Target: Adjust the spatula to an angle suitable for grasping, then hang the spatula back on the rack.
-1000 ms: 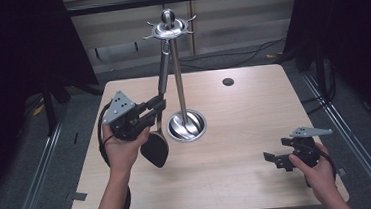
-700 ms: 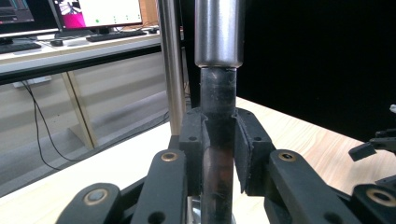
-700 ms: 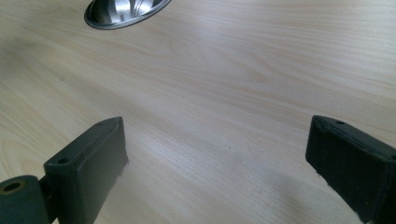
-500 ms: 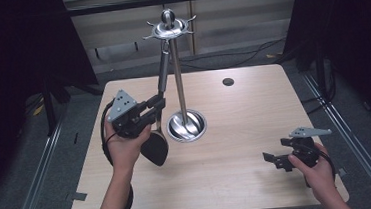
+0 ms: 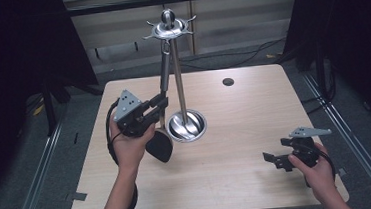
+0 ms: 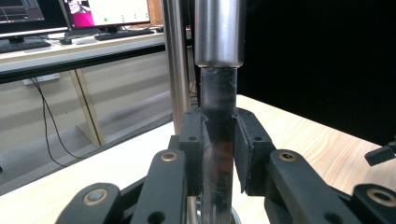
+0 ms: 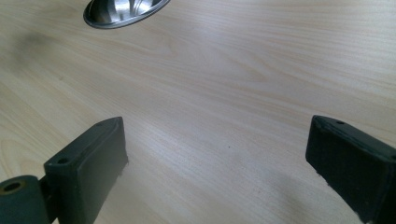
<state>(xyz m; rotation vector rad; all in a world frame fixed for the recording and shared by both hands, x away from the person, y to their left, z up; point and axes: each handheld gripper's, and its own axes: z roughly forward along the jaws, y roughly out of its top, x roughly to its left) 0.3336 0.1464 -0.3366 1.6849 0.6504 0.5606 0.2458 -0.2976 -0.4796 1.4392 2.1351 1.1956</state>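
1. Wooden table [image 5: 239,175] is the biggest thing, light colour, w/ a small dark round hole [image 5: 228,81] near its far edge.
2. Shiny metal stand [image 5: 178,85] is upright near the table's middle; round base [image 5: 187,126] sits on the wood, hook ring at the top.
3. Long utensil [image 5: 164,83] hangs from the top ring, tilted; its black scoop end [image 5: 159,146] is low, just beside the base, left of it.
4. Left gripper [image 5: 157,108] is clamped tight on the utensil's handle; in the left gripper view both pads [image 6: 247,144] press the handle's dark part [image 6: 218,140].
5. Right gripper [image 5: 274,160] is low over the table's near right corner, well apart from the stand, jaws spread wide w/ bare wood between.
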